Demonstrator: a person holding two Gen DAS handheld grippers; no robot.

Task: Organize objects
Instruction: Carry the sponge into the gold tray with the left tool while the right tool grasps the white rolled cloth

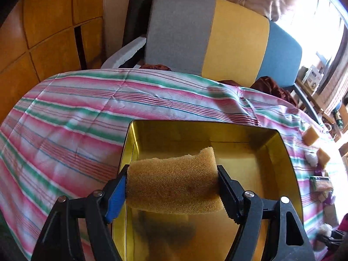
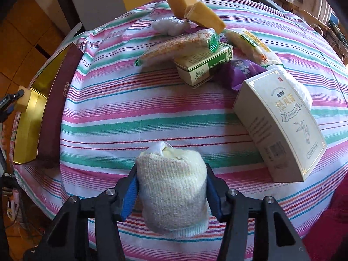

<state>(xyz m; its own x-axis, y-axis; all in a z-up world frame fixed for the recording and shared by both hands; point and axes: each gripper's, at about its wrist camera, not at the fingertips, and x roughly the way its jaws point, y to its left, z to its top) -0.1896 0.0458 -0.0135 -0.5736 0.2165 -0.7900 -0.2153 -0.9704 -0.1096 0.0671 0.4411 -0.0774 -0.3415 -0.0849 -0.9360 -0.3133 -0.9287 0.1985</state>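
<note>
Left wrist: left tool point(image 1: 174, 187) clamped on a tan sponge point(image 1: 174, 184), held over the open gold tin point(image 1: 291, 152) on the striped counter point(image 1: 76, 113). Right wrist: right tool point(image 2: 173, 187) clamped on a rolled white sock point(image 2: 171, 191) above the counter; cream box point(image 2: 280, 128), green box point(image 2: 204, 65) and snack packs point(image 2: 178, 45) lie beyond, tin at far left.

Both grippers — left gripper point(image 1: 173, 190), right gripper point(image 2: 171, 188) — black, blue-padded fingers, silver screws.
</note>
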